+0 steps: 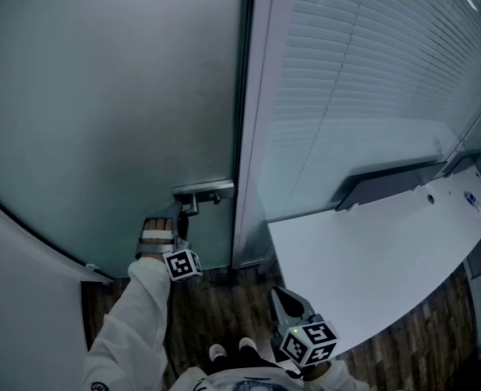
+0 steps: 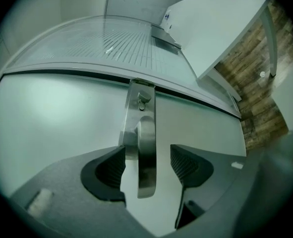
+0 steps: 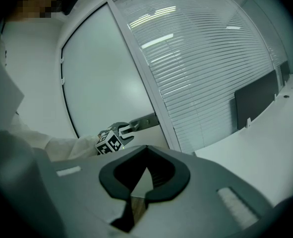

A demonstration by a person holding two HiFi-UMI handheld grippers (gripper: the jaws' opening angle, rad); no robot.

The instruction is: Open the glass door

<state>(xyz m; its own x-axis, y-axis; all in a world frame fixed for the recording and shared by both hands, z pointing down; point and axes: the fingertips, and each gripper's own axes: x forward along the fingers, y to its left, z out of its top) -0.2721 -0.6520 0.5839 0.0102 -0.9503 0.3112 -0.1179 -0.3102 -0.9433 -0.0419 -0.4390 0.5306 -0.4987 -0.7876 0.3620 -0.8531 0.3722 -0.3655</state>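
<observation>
Straddles the handle (image 2: 146, 180) of the glass door (image 2: 52, 128) with the left tool (image 2: 147, 155), jaws apart, seemingly not touching; holds the right tool (image 3: 147, 152) clenched, empty.

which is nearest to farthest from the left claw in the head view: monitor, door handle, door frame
1. door handle, between the jaws of the left claw
2. door frame, just right of the handle
3. monitor, far right
</observation>
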